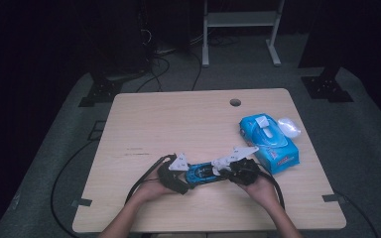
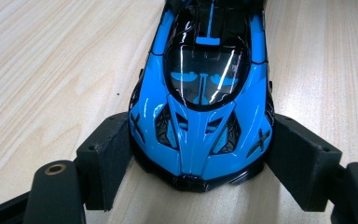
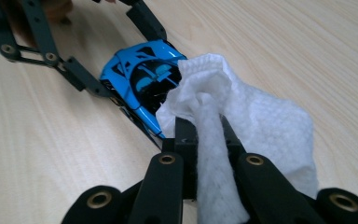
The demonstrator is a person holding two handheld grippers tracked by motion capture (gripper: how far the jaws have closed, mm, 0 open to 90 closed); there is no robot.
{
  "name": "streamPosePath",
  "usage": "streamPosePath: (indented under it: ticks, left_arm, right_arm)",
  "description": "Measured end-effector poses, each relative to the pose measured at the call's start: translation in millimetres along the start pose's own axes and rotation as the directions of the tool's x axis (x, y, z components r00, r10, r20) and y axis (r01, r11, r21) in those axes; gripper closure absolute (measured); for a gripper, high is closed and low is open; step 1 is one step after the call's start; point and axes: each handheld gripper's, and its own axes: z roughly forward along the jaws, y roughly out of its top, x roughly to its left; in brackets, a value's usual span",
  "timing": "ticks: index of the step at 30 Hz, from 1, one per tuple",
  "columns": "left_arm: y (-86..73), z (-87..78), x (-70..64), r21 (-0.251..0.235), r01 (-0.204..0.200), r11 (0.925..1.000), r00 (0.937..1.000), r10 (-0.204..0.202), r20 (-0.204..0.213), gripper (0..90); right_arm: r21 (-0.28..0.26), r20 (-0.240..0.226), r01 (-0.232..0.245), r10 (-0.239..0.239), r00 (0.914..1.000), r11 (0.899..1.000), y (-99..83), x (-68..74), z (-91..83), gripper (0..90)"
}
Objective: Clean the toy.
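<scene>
1. Wiping is under way: the right gripper (image 3: 205,135) is clamped on a white wet wipe (image 3: 242,116) whose bunched end rests on the rear of the blue toy car (image 3: 142,77).
2. The left gripper (image 2: 200,154) pinches the car's nose between its pads (image 2: 107,154), steadying it near the table's (image 1: 178,119) front edge.
3. The bonnet and windscreen look glossy; whether they are wiped I cannot tell.
4. Left to do, likely: the remaining bodywork.
5. The wipes pack (image 1: 268,141) lies open near the right edge.
</scene>
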Motion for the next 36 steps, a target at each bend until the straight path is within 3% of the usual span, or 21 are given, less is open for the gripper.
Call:
streamPosePath:
  ticks: [3,5,7,9,12,14,20,22,25,26,30,35,36]
  left_arm:
    - [-0.2,0.2,0.7,0.0,0.002,1.0,1.0,-0.002,0.007,25.3]
    - [0.0,0.2,0.6,0.001,0.001,1.0,1.0,-0.001,0.006,25.3]
    - [0.3,0.4,0.1,0.0,0.003,1.0,1.0,-0.003,0.004,25.3]
    - [0.4,0.4,0.0,0.001,0.003,1.0,1.0,-0.003,0.003,25.3]
    - [0.6,0.4,-0.2,0.001,0.002,1.0,1.0,-0.002,0.001,25.3]
    - [0.2,0.4,-0.3,-0.001,0.005,1.0,1.0,-0.005,0.001,25.3]
    - [0.5,0.9,0.7,0.0,0.003,1.0,1.0,-0.003,0.006,25.3]
    - [0.6,0.8,0.5,0.001,0.002,1.0,1.0,-0.002,0.004,25.3]
    - [0.5,0.3,0.5,0.005,0.004,1.0,1.0,-0.004,0.003,25.2]
    - [0.1,-0.3,0.7,0.005,0.0,1.0,1.0,0.0,0.003,25.3]
    - [0.3,0.1,0.3,0.003,0.003,1.0,1.0,-0.003,0.001,25.3]
    - [0.7,0.4,0.1,0.004,0.004,1.0,1.0,-0.004,0.0,25.3]
    - [0.7,0.4,0.5,0.005,0.004,1.0,1.0,-0.004,0.002,25.3]
  right_arm:
    - [-0.005,-0.031,-0.005,0.005,0.9995,1.0,2.0,-0.3,-12.8,83.6]
    - [-0.02,-0.079,-0.028,0.026,0.9966,0.999,1.6,-1.4,-21.2,83.6]
    - [-0.013,-0.113,-0.035,0.034,0.993,0.999,0.4,-2.1,-24.2,83.2]
    - [-0.003,-0.118,-0.041,0.04,0.9922,0.999,-0.3,-1.8,-24.0,82.7]
    - [0.014,-0.073,-0.03,0.031,0.9969,0.999,-2.5,-2.5,-17.7,79.8]
    - [0.037,0.001,0.002,-0.002,1.0,0.999,-3.7,-4.0,-12.9,71.8]
    - [-0.009,0.036,-0.062,0.062,0.9974,0.998,-9.5,-13.5,-6.7,61.5]
    - [-0.024,0.039,-0.047,0.048,0.9981,0.999,-9.1,-12.3,-0.2,60.8]
    - [-0.026,0.05,-0.046,0.047,0.9976,0.999,-8.2,-9.5,6.3,63.3]
    - [-0.039,0.086,-0.002,0.005,0.9963,0.999,-9.5,-4.9,8.4,70.3]
    - [-0.044,0.098,0.015,-0.011,0.9951,0.999,-14.4,-0.3,9.0,78.7]
    - [-0.027,0.08,-0.019,0.021,0.9966,0.999,-12.8,-2.8,7.2,82.4]
    - [-0.036,0.037,-0.011,0.012,0.9992,0.999,-9.9,3.9,7.9,82.6]
